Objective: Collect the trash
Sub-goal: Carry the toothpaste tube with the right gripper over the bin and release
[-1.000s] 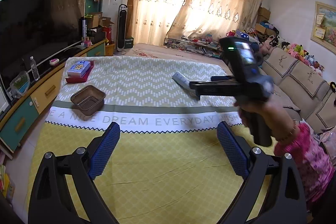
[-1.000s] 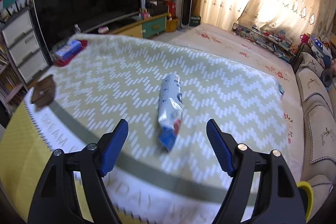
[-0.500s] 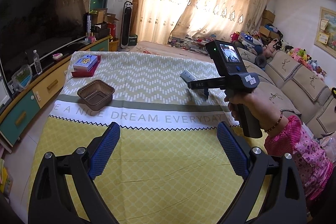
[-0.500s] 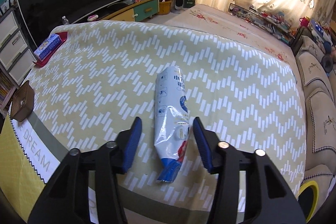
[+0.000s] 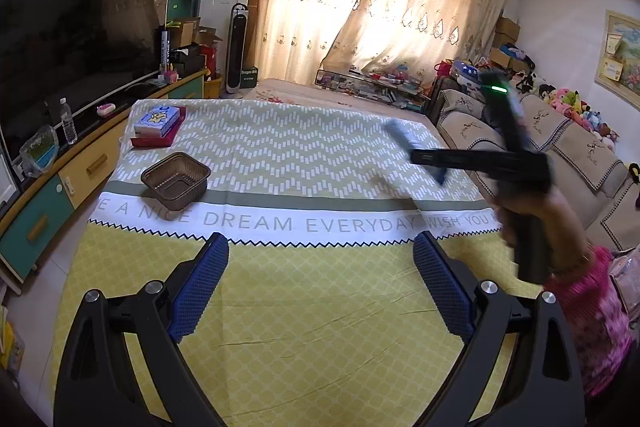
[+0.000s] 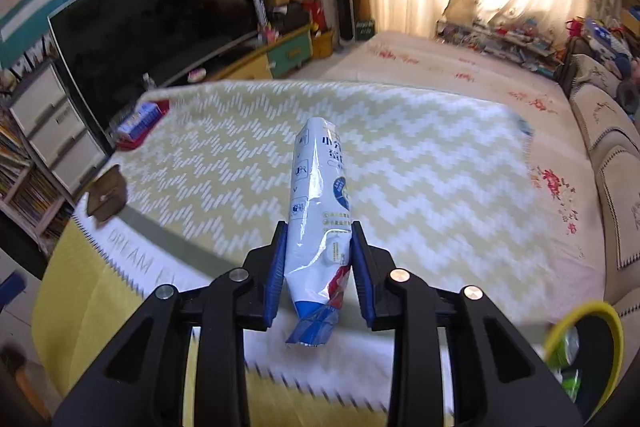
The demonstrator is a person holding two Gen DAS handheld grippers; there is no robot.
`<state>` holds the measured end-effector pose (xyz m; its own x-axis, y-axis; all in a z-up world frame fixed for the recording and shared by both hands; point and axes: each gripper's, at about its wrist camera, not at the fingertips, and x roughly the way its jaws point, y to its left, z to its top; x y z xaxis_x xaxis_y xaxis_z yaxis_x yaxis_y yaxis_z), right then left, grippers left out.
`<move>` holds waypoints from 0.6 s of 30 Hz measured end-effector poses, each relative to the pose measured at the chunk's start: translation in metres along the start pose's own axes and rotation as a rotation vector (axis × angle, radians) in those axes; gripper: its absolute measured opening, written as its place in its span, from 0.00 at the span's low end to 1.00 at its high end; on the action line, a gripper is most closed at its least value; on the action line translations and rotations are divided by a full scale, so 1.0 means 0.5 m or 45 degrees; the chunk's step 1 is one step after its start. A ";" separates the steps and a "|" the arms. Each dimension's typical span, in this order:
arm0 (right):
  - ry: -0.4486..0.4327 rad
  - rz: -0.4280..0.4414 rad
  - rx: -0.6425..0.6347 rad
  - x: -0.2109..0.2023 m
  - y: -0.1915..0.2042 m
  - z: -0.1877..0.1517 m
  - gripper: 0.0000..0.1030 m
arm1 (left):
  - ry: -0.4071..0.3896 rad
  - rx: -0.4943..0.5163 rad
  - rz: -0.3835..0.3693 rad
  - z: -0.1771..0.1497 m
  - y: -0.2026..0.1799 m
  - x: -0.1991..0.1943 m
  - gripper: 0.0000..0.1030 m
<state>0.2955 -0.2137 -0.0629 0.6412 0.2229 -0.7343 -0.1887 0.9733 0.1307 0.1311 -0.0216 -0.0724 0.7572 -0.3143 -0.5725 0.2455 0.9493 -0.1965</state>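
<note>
- My right claw has just been closing, and now its two blue pads press on both sides of a white and blue packet.
- The packet sits between the pads near its lower end. Its long white part sticks out past the fingertips and points away from me, and a crumpled blue tail hangs below the pads.
- The packet looks lifted off the bed cover, but the right wrist view is blurry, so I am not sure it is fully clear of it.
- In the left wrist view I see the right claw from the side, with a person's hand around its handle, over the right part of the bed. It is smeared there, and the packet is only a pale streak.
- My left claw is wide open with nothing in it. It hangs over the yellow part of the cover, near the line of printed words.
- A small brown tray rests on the cover to the left, well apart from the packet.
- Farther back, near the left corner, a blue box lies on a red book.
- At the lower right of the right wrist view there is a bin with a yellow rim, with something green inside.
</note>
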 end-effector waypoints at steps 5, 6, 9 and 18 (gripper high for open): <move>-0.086 -0.094 0.114 -0.119 -0.109 -0.099 0.29 | 0.001 0.009 -0.003 -0.001 -0.007 0.000 0.89; -0.100 -0.136 0.163 -0.144 -0.145 -0.128 0.29 | 0.000 0.010 -0.002 0.000 -0.008 0.000 0.89; -0.111 -0.274 0.270 -0.196 -0.231 -0.202 0.29 | -0.001 0.011 -0.006 0.001 -0.010 0.000 0.89; -0.051 -0.491 0.468 -0.221 -0.401 -0.340 0.39 | 0.010 0.015 0.003 0.007 -0.018 0.007 0.89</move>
<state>0.1362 -0.4425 -0.1211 0.6418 -0.1595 -0.7501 0.3344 0.9384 0.0865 0.1337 -0.0309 -0.0695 0.7532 -0.3123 -0.5789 0.2509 0.9500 -0.1860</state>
